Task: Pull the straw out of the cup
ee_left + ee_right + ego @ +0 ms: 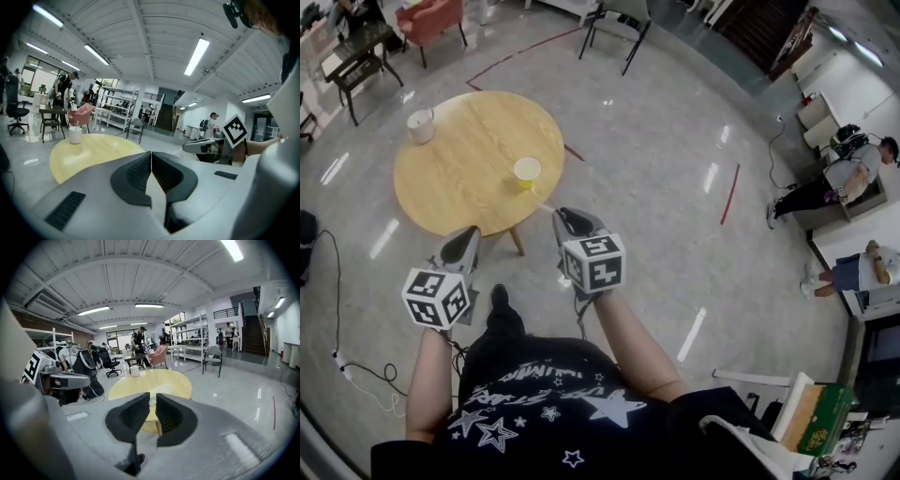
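Observation:
A yellow cup (526,171) stands near the closer edge of the round wooden table (459,178). My right gripper (562,217) hangs just off that edge, its jaws nearly closed on a thin pale straw (546,207) that points back toward the cup. Its end shows as a small white dot between the pads in the right gripper view, straw (152,401). My left gripper (470,234) is level with it to the left, shut and empty, its pads touching in the left gripper view (151,157). Both are clear of the table.
A white mug (420,125) with a thin stick in it stands at the table's far left rim, mug (75,134). A pink armchair (431,19), a dark side table (356,56) and a black chair (614,23) stand beyond. A cable (356,370) lies on the floor at left. People sit at right (844,183).

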Demonstrator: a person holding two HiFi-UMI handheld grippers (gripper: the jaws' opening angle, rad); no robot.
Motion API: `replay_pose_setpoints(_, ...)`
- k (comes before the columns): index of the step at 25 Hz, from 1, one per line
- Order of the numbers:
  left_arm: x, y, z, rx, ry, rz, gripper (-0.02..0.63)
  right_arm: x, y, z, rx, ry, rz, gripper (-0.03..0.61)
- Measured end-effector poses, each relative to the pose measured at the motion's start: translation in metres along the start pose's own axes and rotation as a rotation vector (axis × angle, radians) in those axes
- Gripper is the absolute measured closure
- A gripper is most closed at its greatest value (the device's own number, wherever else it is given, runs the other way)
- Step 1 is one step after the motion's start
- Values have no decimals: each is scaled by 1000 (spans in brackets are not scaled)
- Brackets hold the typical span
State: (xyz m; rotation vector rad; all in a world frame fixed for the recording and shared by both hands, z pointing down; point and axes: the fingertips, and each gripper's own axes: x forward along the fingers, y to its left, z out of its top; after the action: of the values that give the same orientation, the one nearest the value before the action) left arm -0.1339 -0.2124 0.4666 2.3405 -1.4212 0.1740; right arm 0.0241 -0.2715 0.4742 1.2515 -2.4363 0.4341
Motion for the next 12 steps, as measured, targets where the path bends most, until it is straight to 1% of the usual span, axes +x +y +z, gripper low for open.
replay_pose_setpoints(5, -21, -24, -13, -3, -5, 23, 604, -26, 5, -16, 1, 13, 12, 540)
replay_pose_setpoints(12, -47, -46, -31, -8, 6, 59, 604, -51, 15, -38, 7, 15, 40, 540)
